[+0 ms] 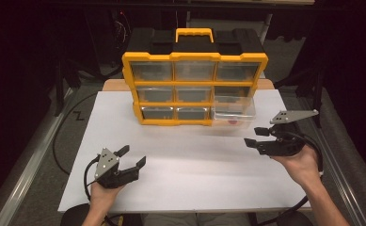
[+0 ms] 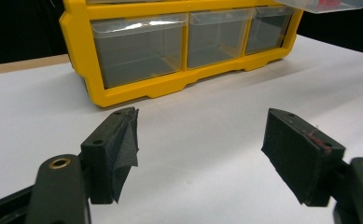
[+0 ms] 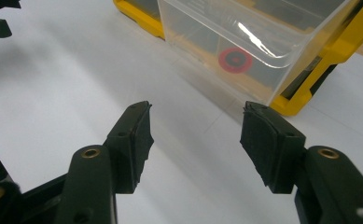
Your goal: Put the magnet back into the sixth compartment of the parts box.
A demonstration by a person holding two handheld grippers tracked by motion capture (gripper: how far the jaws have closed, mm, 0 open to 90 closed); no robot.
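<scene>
1. The right claw hangs over the right side of the bench. Its jaws are spread apart with nothing between them. It grips nothing.
2. Just ahead of that claw is a clear drawer. It sticks out from the bottom right slot of a yellow cabinet. The claw and the drawer are near each other but apart.
3. In the right gripper view the drawer fills the space beyond the jaws, a little to their right. Bare bench lies between the jaw tips and the drawer front.
4. A red ring lies on the drawer floor, seen through the clear wall. It sits ahead of the right claw, beyond the gap between its jaws. From above, the ring shows as a small red spot near the drawer front.
5. The left claw is low over the near left part of the bench. It is well apart from the right claw. Its jaws are wide open and empty.
6. In the left gripper view the cabinet stands ahead of the left claw, with clear bench between them. Its bottom row of drawers faces the claw, and they are pushed in.
7. A hand holds the right claw from behind. Another hand holds the left one.
</scene>
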